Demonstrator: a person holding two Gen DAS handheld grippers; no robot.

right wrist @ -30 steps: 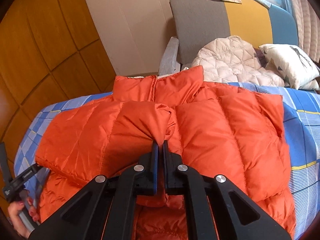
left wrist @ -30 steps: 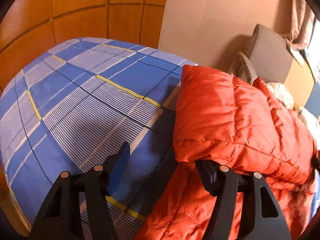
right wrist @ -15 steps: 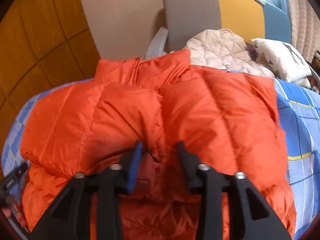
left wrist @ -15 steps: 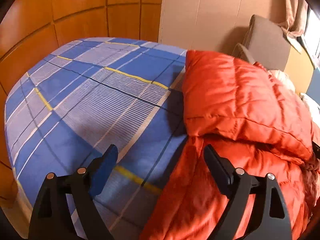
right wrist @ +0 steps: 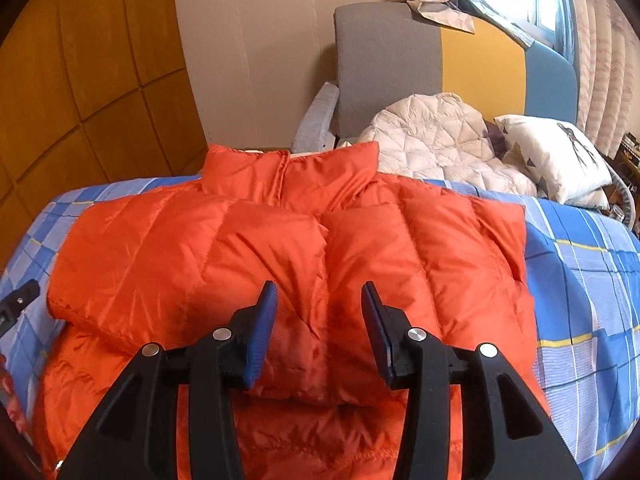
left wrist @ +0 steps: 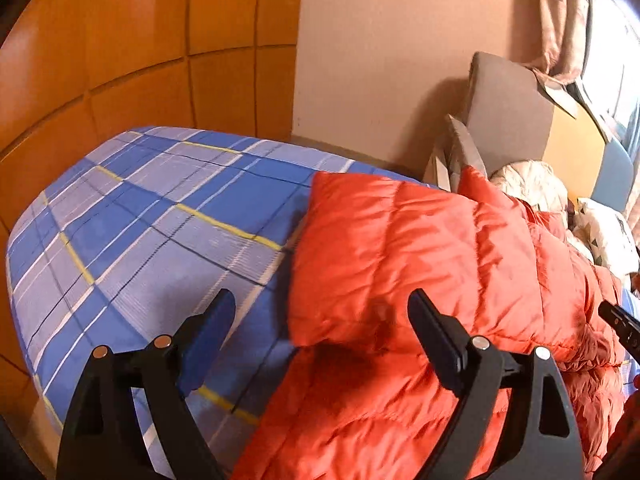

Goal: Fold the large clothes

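An orange puffer jacket lies on the bed with its collar at the far side and both sleeves folded in over the chest. It also shows in the left wrist view, on the right. My left gripper is open and empty, just above the jacket's left folded edge. My right gripper is open and empty, just above the middle of the jacket where the sleeve ends meet. The tip of the left gripper shows at the left edge of the right wrist view.
The bed has a blue plaid sheet with bare sheet left of the jacket. Beyond the bed stand a grey, yellow and blue armchair, a cream quilted garment and a white pillow. Orange wall panels lie to the left.
My right gripper has opened and let go of the jacket sleeve, then drawn back. My left gripper has opened wider and lifted away from the jacket's edge.
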